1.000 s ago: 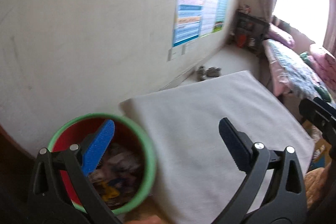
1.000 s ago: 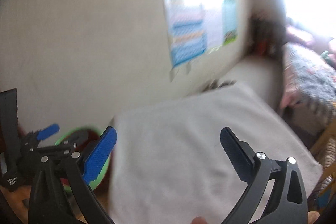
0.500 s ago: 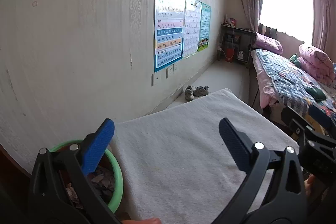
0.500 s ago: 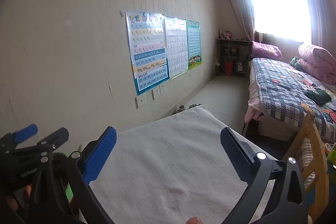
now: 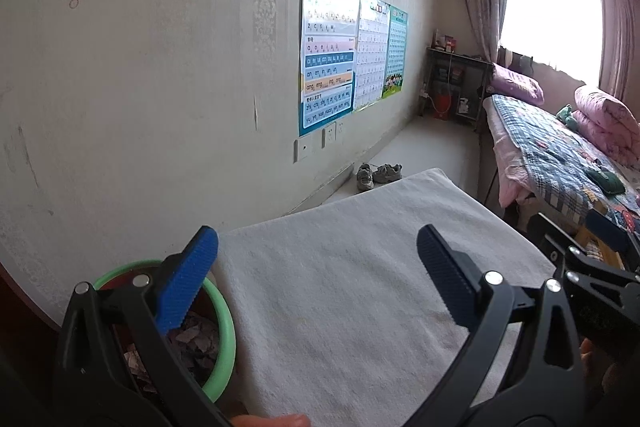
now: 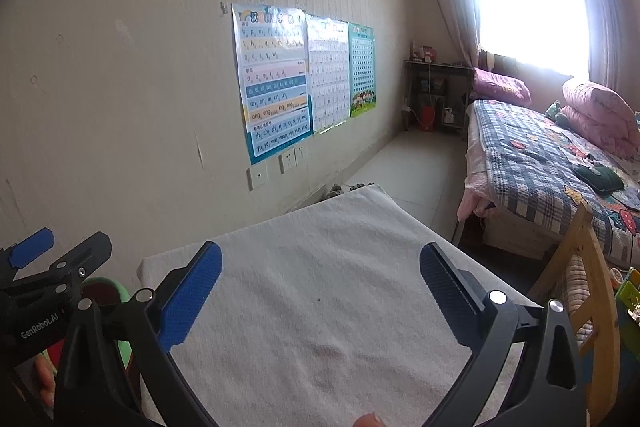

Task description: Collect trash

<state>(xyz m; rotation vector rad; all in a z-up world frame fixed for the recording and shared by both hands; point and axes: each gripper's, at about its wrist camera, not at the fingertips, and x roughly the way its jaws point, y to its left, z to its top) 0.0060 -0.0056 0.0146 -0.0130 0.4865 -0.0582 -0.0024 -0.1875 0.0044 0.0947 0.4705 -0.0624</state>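
Note:
A red bin with a green rim [image 5: 224,323] stands at the left end of the table, holding crumpled wrappers and scraps [image 5: 192,343]. My left gripper [image 5: 316,279] is open and empty, its left finger over the bin's right rim. My right gripper [image 6: 320,291] is also open and empty, held above the white towel [image 6: 320,307]. In the right wrist view the bin [image 6: 120,293] shows only as a sliver behind the left gripper's body [image 6: 48,291]. No loose trash lies on the towel [image 5: 352,287].
A wall with three posters [image 5: 344,47] runs along the left. Beyond the table are shoes [image 5: 378,175] on the floor, a bed [image 6: 552,163] with pink bedding, a dark shelf [image 6: 436,95] and a wooden chair [image 6: 588,291] at right.
Both grippers have tilted up from the bin and steadied; the view went from blurred and bin-centred to the room beyond. The bin slid toward the lower left. Both stayed open.

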